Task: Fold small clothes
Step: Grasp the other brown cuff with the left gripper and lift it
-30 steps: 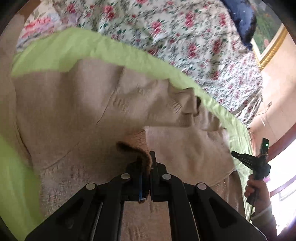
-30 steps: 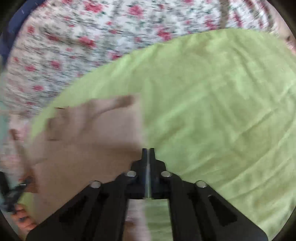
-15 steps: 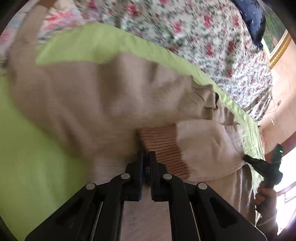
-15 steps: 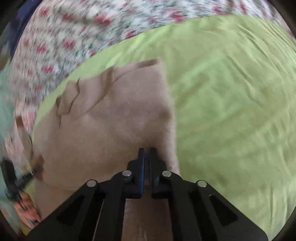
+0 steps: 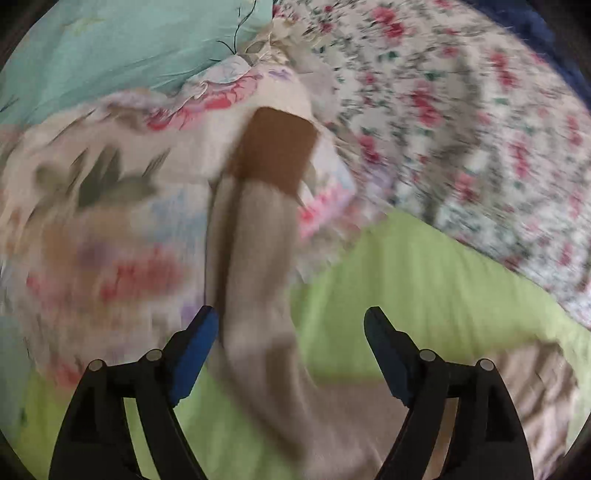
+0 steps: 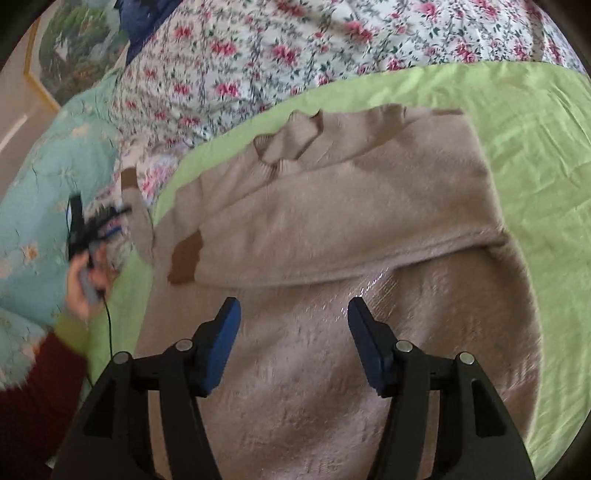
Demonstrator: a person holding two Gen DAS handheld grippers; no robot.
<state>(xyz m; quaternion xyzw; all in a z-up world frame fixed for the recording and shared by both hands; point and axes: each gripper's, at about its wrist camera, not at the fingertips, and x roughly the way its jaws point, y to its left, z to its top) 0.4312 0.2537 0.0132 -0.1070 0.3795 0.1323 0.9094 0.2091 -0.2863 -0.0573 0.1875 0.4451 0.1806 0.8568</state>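
A small beige knit sweater (image 6: 332,229) with brown cuffs lies on a lime green cloth (image 6: 535,129). One sleeve is folded across its body, its brown cuff (image 6: 186,260) at the left. My right gripper (image 6: 293,314) is open and empty just above the sweater's lower body. My left gripper (image 5: 291,325) is open over the other sleeve (image 5: 255,258), which stretches away to a brown cuff (image 5: 273,151) on the floral bedding. The left wrist view is blurred. The left gripper also shows in the right wrist view (image 6: 88,229), held in a hand beside the sweater's left side.
The green cloth lies on a bed with a floral sheet (image 6: 295,48). A teal pillow or quilt (image 5: 110,48) lies at the left. A framed picture (image 6: 70,51) and a dark blue item (image 6: 144,18) are at the far edge.
Both grippers have opened and let go of the sweater. The sleeve now lies folded across the body. The left gripper has swung out to the left, over the other sleeve.
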